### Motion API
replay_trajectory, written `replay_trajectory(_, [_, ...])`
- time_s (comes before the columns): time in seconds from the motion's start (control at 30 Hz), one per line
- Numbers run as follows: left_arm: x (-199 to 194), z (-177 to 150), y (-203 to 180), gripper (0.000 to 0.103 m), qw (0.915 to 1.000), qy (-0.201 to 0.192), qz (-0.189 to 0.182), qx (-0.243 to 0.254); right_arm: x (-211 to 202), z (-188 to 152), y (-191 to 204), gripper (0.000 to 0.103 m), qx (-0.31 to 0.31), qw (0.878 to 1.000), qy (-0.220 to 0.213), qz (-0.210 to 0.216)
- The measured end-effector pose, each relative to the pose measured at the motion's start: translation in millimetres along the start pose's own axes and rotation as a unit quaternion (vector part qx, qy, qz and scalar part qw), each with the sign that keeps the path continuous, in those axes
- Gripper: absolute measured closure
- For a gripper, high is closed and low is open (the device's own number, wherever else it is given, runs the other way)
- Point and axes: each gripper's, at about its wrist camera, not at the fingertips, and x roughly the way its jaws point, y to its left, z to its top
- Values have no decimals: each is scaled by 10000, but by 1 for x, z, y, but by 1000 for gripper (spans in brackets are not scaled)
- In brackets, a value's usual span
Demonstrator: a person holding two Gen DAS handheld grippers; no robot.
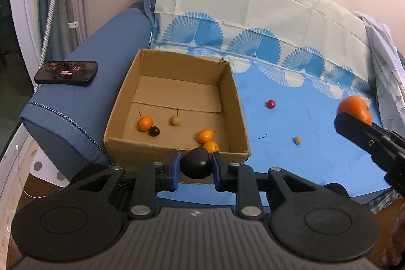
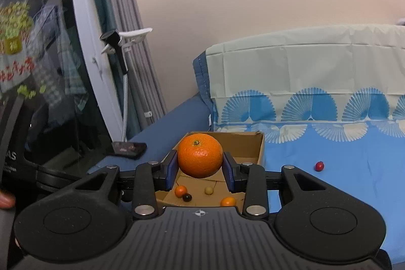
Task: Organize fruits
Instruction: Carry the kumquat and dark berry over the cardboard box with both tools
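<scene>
Now both claws loaded. Left claw (image 1: 196,167) clenched on dark fruit (image 1: 196,163), hanging just outside cardboard box (image 1: 174,153) near wall, box at 12 o'clock. Right claw (image 2: 200,167) clenched on orange (image 2: 200,155), box behind and below. Loose: red fruit (image 1: 270,104), tan fruit (image 1: 297,140) on bed cover, 1–2 o'clock. Advice: carry each past rim, lower near floor, release over bare patch, one claw at a time.

"AS" on dark panel (image 2: 10,156); other print illegible.
</scene>
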Motion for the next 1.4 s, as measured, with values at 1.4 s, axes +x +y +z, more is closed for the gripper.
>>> replay_trajectory(1.4, [143, 80, 49, 75, 9984, 359, 390, -214, 179, -16, -2, 64, -296, 9892, 1435, -29])
